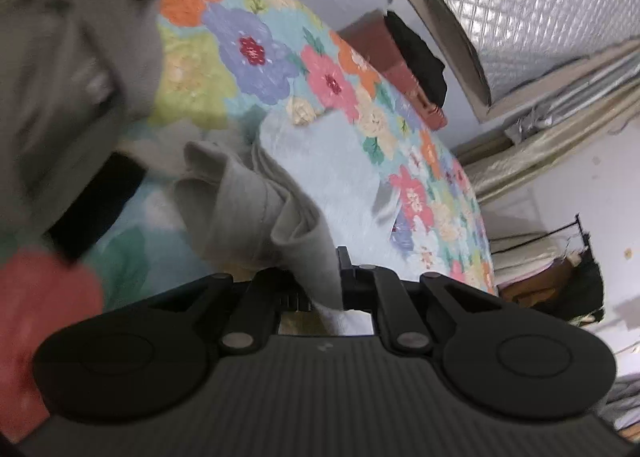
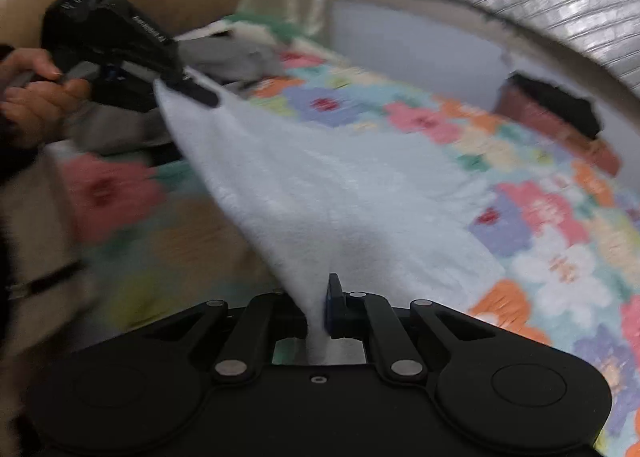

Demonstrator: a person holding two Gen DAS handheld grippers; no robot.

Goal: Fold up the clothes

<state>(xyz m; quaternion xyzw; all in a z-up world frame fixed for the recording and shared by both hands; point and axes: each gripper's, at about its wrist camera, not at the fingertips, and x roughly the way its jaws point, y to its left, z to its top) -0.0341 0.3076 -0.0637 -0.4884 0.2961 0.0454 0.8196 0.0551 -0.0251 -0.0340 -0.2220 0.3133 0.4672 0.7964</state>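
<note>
Grippers left (image 1: 325, 289) and right (image 2: 318, 309) each pinch the pale blue cloth (image 2: 304, 193), lifted taut above the floral bedspread (image 2: 520, 161).

Left gripper (image 1: 320, 293) and right gripper (image 2: 320, 313): matte black ribbed bodies, round side discs, silver pivot pins, linkage arms. Upper left of right view: bare hand (image 2: 36, 93), dark sleeve.
</note>
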